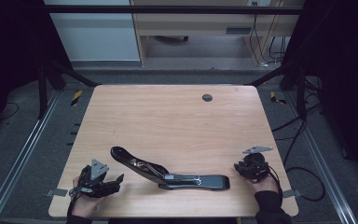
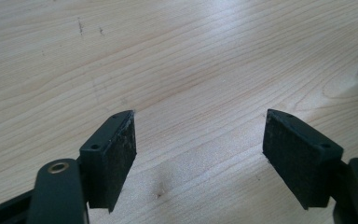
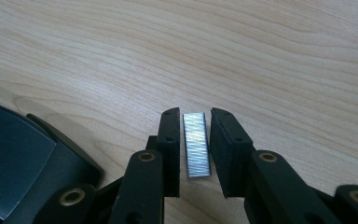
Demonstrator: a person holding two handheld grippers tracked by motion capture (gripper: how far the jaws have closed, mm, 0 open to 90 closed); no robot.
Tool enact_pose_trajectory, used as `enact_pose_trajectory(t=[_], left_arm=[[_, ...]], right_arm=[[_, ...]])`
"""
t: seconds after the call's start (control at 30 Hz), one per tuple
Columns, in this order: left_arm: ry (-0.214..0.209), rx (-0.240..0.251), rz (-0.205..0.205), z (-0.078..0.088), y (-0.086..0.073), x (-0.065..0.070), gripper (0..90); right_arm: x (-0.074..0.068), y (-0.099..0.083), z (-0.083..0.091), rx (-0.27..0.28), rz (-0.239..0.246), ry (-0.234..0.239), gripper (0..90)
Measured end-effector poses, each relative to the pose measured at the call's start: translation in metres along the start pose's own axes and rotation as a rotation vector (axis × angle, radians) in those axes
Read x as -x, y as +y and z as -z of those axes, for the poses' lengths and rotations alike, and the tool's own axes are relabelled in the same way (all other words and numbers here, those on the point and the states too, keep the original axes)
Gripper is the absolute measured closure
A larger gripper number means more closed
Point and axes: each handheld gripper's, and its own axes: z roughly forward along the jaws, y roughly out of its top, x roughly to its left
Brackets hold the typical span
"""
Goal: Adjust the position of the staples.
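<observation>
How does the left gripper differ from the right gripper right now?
The left gripper has its jaws spread wide with nothing but bare wooden table between them; the right gripper has its jaws drawn close around a silver strip of staples lying flat on the wood. Narrow gaps show beside the strip, so a grip is unclear. Both have black padded jaws and sit low over the table.

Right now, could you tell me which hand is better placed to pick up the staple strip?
Right: the right gripper already straddles the staple strip on the table, while the left gripper stands open over bare wood.
</observation>
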Motion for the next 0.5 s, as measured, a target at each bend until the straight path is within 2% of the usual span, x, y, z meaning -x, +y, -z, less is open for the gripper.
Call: enact_pose_trajectory(t=[0.3, 0.43, 0.5], left_arm=[[-0.001, -0.001, 0.001, -0.0002, 0.0, -0.0002, 25.0], [-0.001, -0.001, 0.001, -0.0002, 0.0, -0.0002, 25.0], [-0.001, -0.002, 0.0, -0.0002, 0.0, -0.0003, 25.0]], right_arm=[[0.0002, 0.0001, -0.0014, -0.01, 0.012, -0.01, 77.6], [0.0004, 0.0003, -0.0009, -0.005, 0.026, -0.01, 77.7], [0.001, 0.0012, 0.0021, 0.014, 0.037, 0.002, 77.7]])
